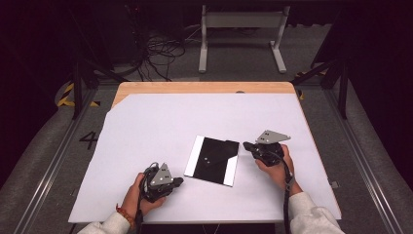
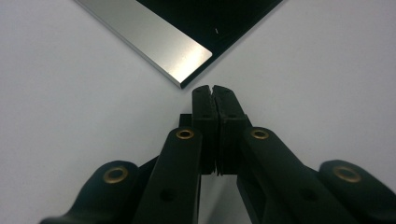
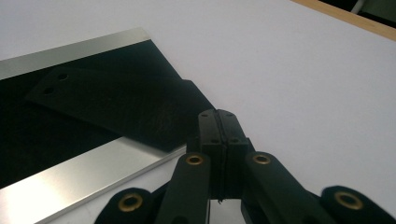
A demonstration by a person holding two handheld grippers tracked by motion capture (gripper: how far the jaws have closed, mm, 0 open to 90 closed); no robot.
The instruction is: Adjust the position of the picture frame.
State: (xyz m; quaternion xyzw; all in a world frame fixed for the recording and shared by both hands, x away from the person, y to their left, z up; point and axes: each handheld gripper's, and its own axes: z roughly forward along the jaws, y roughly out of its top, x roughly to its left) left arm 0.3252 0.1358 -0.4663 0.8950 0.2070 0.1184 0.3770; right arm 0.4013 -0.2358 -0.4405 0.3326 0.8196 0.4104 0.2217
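Overall: table sheet (image 1: 160, 126) evenly lit from above; room around it dark, corners nearly black.
Shadows: soft and short under the hands in the high view.
Glare: silver strips of the tray (image 2: 159, 42) shine bright in both gripper views; its black middle swallows detail.
Focus: high view soft and low in detail; the jaws' near parts blurred at the bottom of both gripper views.
Colour: cool, bluish white on the sheet.

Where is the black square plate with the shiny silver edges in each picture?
High view: the black plate lies mid-table, between the two grippers.
Left gripper view: its corner sits at top centre.
Right gripper view: it covers the left side.
Shared landmark: the white sheet under it.
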